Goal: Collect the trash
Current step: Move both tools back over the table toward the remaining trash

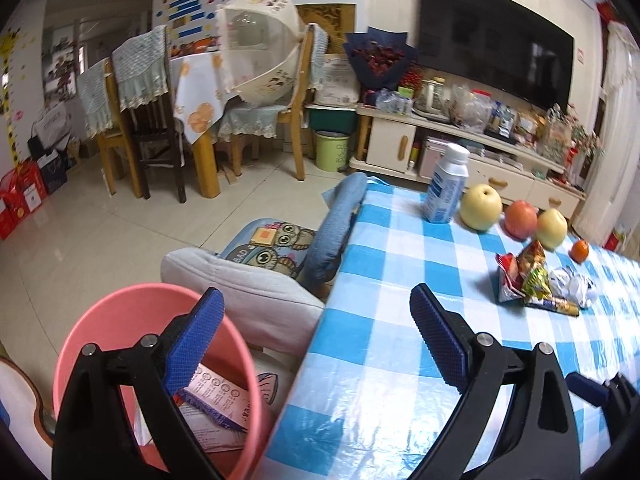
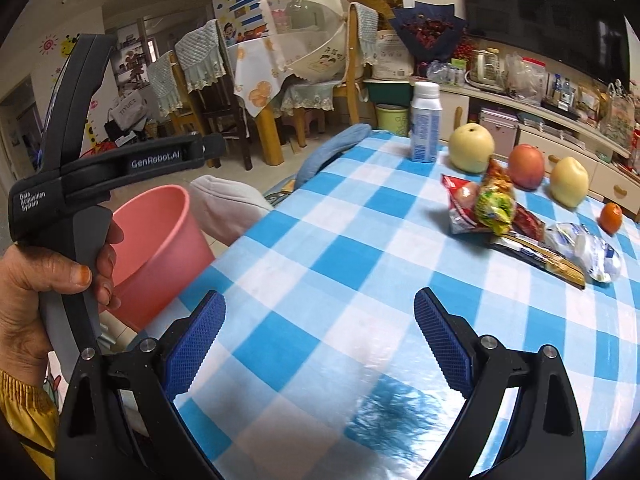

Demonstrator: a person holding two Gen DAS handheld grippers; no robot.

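Wrappers on table (claws agape)

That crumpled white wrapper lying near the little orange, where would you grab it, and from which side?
Probably the raised crumpled bulge of the white wrapper, coming down from above on its open near side. It lies loose on the checked tablecloth, the long dark packet hugs its left, and the orange sits just behind. The right gripper is open and empty.
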